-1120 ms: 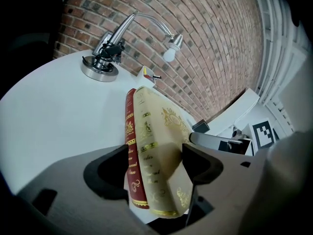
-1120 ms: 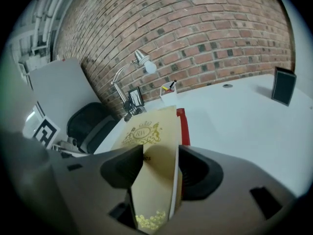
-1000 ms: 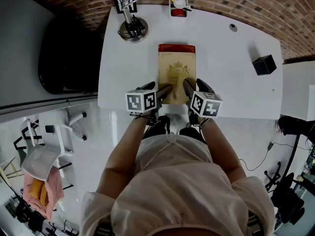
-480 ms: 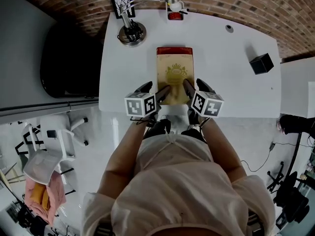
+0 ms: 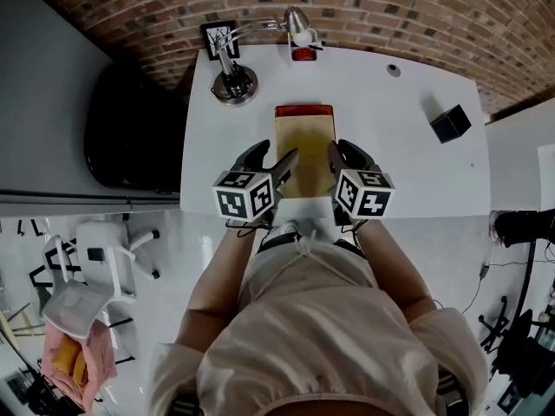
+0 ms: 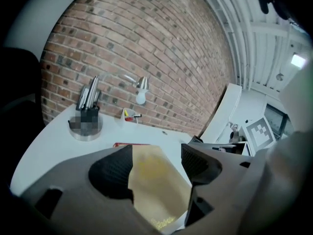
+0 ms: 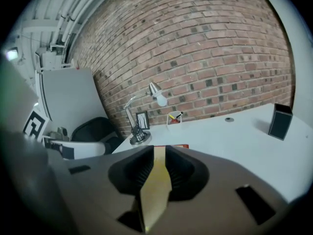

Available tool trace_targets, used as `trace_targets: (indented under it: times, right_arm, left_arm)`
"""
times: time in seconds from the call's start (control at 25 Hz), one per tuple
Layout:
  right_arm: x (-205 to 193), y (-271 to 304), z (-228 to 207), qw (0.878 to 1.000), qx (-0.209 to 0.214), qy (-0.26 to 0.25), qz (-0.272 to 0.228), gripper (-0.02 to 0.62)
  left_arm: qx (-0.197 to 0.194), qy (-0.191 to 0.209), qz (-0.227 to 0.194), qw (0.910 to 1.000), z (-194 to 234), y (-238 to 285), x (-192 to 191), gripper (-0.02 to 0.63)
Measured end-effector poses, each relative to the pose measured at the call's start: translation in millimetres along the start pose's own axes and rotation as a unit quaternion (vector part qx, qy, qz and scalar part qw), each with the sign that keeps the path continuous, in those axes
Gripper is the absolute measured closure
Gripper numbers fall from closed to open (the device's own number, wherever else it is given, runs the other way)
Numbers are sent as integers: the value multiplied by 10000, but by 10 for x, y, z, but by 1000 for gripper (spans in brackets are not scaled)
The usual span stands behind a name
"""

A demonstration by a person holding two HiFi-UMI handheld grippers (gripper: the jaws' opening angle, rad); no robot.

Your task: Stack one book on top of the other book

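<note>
A tan book point(image 5: 305, 146) lies flat on a red book point(image 5: 303, 110), whose far edge shows beyond it, in the middle of the white table point(image 5: 399, 146). My left gripper point(image 5: 276, 152) hovers over the tan book's near left corner, open wide; the tan book point(image 6: 156, 180) shows below, between its jaws and apart from them. My right gripper point(image 5: 345, 150) hovers over the near right corner. Its jaws have just been closing and stand a narrow gap apart point(image 7: 159, 153). The tan book point(image 7: 156, 190) shows through that gap, not pressed by the pads.
At the table's far edge stand a desk lamp point(image 5: 295, 20) on a round base point(image 5: 234, 83), a small picture frame point(image 5: 219, 37) and a pen cup point(image 5: 302, 53). A black box point(image 5: 451, 124) sits at the right. A black chair point(image 5: 130, 128) is left of the table.
Both grippers have lifted up off the tan book toward the head camera. The right gripper's jaws have narrowed. The two books have stayed stacked in place.
</note>
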State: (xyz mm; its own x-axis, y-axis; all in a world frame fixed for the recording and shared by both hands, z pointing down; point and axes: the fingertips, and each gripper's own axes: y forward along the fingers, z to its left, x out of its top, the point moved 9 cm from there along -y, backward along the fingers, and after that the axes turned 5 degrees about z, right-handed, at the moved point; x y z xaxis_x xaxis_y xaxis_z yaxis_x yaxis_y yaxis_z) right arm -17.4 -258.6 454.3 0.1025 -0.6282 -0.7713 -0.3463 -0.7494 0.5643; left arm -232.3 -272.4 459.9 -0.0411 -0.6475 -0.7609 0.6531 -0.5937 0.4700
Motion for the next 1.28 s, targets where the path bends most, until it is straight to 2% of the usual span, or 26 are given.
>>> trace_targets:
  times: [0.12, 0.28, 0.48, 0.6, 0.76, 0.84, 0.96, 1.04, 1.12, 1.28]
  right_arm:
    - [163, -104, 80, 9995, 95, -118, -266, 531]
    - [323, -232, 148, 9980, 155, -233, -563, 551]
    - [508, -388, 247, 9930, 137, -580, -1023, 558]
    - [585, -485, 293, 9887, 165, -670, -1331, 560]
    - [664, -597, 387, 9791, 268, -914, -1799, 560]
    - [685, -641, 431, 9737, 289, -1091, -1977, 560]
    - [678, -701, 486, 9626, 194, -1483, -2258, 560]
    - [639, -730, 514, 9516, 11, -1849, -2456, 560]
    - [587, -748, 542, 9432, -113, -2120, -2554, 560]
    - [536, -743, 570, 9442, -89, -2146, -2497, 560]
  left_arm:
    - [-77, 191, -372, 9991, -127, -100, 185, 338]
    - [-75, 395, -794, 9960, -242, -214, 372, 485]
    - [50, 774, -1248, 9891, -366, -351, 569, 574]
    - [279, 1341, -1411, 9805, -487, -412, 687, 586]
    - [632, 2244, -1794, 9557, -658, -519, 827, 584]
    - [731, 2450, -2004, 9458, -707, -572, 865, 584]
    - [788, 2515, -2291, 9371, -743, -632, 891, 583]
    - [796, 2493, -2409, 9346, -741, -648, 880, 583]
    - [798, 2424, -2410, 9364, -722, -650, 856, 583]
    - [791, 2233, -2332, 9431, -659, -629, 834, 583]
